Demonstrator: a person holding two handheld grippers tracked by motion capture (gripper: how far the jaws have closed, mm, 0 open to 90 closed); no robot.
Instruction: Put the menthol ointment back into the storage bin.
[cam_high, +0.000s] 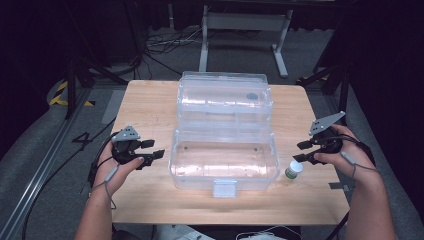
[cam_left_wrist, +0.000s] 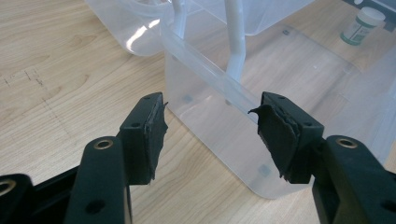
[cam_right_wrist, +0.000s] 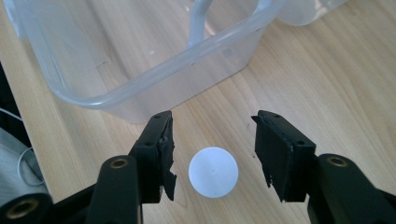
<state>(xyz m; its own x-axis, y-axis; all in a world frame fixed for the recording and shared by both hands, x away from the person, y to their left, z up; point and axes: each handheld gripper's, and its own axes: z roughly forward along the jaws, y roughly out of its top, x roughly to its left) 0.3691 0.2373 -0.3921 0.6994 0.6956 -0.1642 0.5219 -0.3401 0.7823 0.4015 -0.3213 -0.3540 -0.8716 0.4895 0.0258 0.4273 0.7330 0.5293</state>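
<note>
**Bottle lined up for a grasp, clear box open and waiting**

Left of the clear plastic storage box (cam_high: 223, 152), the left hand-held gripper (cam_high: 152, 153) hovers over the light wooden table (cam_high: 150, 107) with its jaws spread wide and nothing between them. The box sits at the middle of the table with its hinged lid (cam_high: 225, 95) thrown back on the far side, and the near tub looks empty. Right of the box, close to its near right corner, stands the small white-capped bottle with a green label (cam_high: 294, 169). The right hand-held gripper (cam_high: 301, 151) hangs just above it, jaws released and apart, not yet touching.

Judging by this, the opening of the box is done; gripping the bottle, carrying it into the tub and likely closing the lid are left.

The high view gives the whole layout and the bottle's label. The right gripper view looks straight down on the bottle's round cap (cam_right_wrist: 213, 171), centred between the jaws. The left gripper view shows the box's left wall (cam_left_wrist: 210, 126) close up and the bottle (cam_left_wrist: 362, 25) beyond the box's far side.
</note>
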